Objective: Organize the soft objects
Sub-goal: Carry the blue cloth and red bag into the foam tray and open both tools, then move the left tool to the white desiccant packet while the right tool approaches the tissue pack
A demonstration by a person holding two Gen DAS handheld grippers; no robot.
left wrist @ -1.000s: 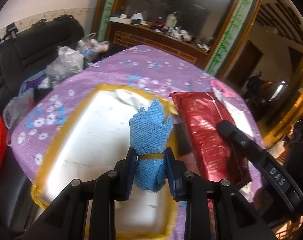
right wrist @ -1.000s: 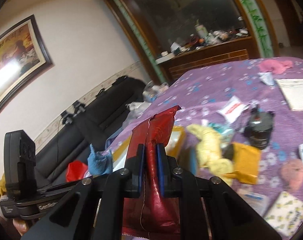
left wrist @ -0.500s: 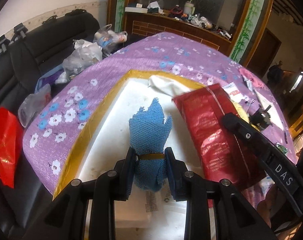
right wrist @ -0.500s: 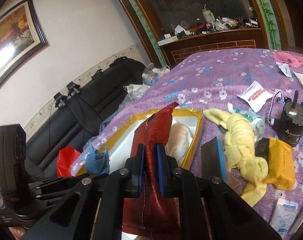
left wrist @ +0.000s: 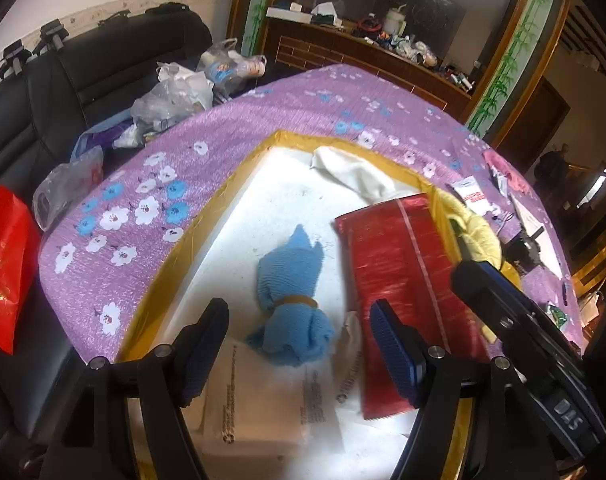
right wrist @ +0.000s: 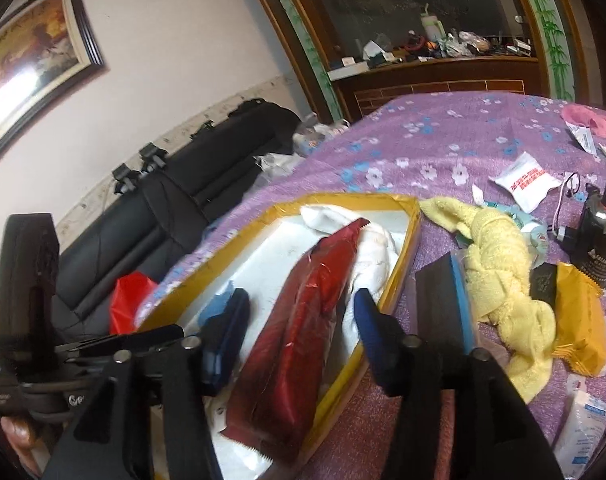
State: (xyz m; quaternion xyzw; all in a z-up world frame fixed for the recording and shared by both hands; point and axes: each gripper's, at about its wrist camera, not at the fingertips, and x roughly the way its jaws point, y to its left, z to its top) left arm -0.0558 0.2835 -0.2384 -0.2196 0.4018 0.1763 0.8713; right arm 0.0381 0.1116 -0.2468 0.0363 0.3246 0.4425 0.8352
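Your left claw (left wrist: 299,344) is opening: its two pads stand spread on either side of the small blue terry-cloth bundle tied with a tan band (left wrist: 293,300), and neither pad touches it. The bundle lies on the white floor of the shallow yellow-rimmed tray (left wrist: 191,248), just left of the flat red foil packet (left wrist: 399,280).

Your right claw (right wrist: 299,328) is opening as well. The red foil packet (right wrist: 303,320) lies between its spread blue pads, free of both, resting in the tray (right wrist: 403,264) with its far end on a white cloth (right wrist: 367,248). In this view the blue bundle is mostly hidden behind the left pad; only a blurred blue edge shows.

The tray sits on the surface covered with purple flowered cloth (right wrist: 443,140). A twisted yellow towel (right wrist: 499,264) lies on the surface just right of the tray.
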